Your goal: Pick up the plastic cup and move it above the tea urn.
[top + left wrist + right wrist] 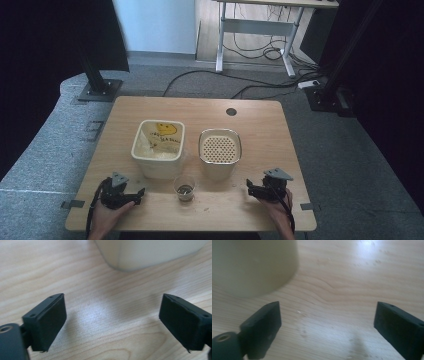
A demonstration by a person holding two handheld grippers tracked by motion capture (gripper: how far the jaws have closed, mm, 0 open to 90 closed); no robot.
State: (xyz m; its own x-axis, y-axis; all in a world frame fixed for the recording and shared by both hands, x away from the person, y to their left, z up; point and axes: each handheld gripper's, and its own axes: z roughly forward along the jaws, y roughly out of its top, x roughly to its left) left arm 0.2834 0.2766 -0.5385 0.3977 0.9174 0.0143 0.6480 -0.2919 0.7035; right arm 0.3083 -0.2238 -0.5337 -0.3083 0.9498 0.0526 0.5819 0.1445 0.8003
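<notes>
Cream square bin (158, 150) on woodgrain table (260, 130), each hand-held gripper (112, 322) (327, 327) agape.

The bench (150, 210) was pale wood with a wavy brown grain and one round black hole (231, 111) near its far edge. The square tub (158, 148) was cream, holding a liner printed with a yellow smiley face (166, 128). The second container (220, 153) was cream too — its top patterned with a grid of small holes. The little cup (184, 188) was clear with dark contents. Both grippers were black — grey plates on top — over grey carpet (340, 165).
</notes>
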